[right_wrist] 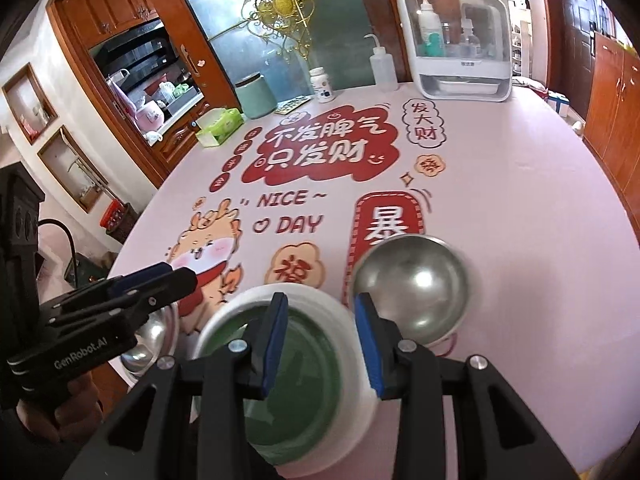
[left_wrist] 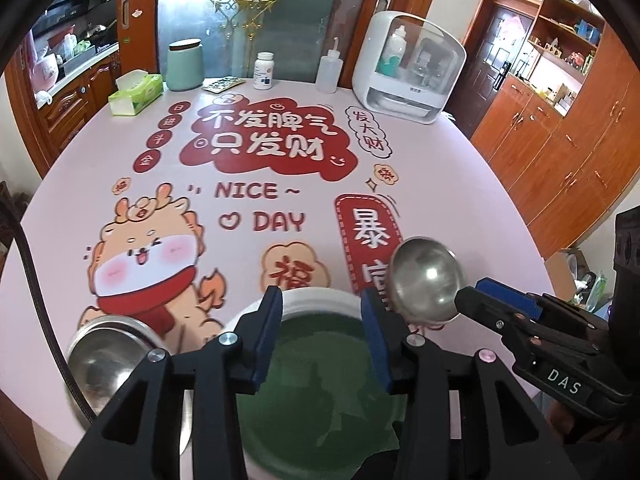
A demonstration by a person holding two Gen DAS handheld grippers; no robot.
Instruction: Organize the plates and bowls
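Both views look down over a round table (left_wrist: 460, 168) covered with a pink printed cloth.

Left gripper (left_wrist: 322, 338): jaws part open, nothing between the blue pads. Directly below it sits a white bowl with a green inside (left_wrist: 320, 396), at the near edge of the table. No pad contact with the bowl is visible.

Right gripper (right_wrist: 322, 344): jaws part open over the same white-and-green bowl (right_wrist: 304, 364); its right pad lies close to the white rim, contact cannot be told.

A shiny steel bowl (left_wrist: 426, 280) stands upright just right of the white bowl, with the right gripper's tips beside it in the left view. A second steel bowl (left_wrist: 108, 360) sits left of the white bowl, partly hidden.

Far side: white lidded storage box (left_wrist: 412, 68), green canister (left_wrist: 185, 66), tissue pack (left_wrist: 136, 92).
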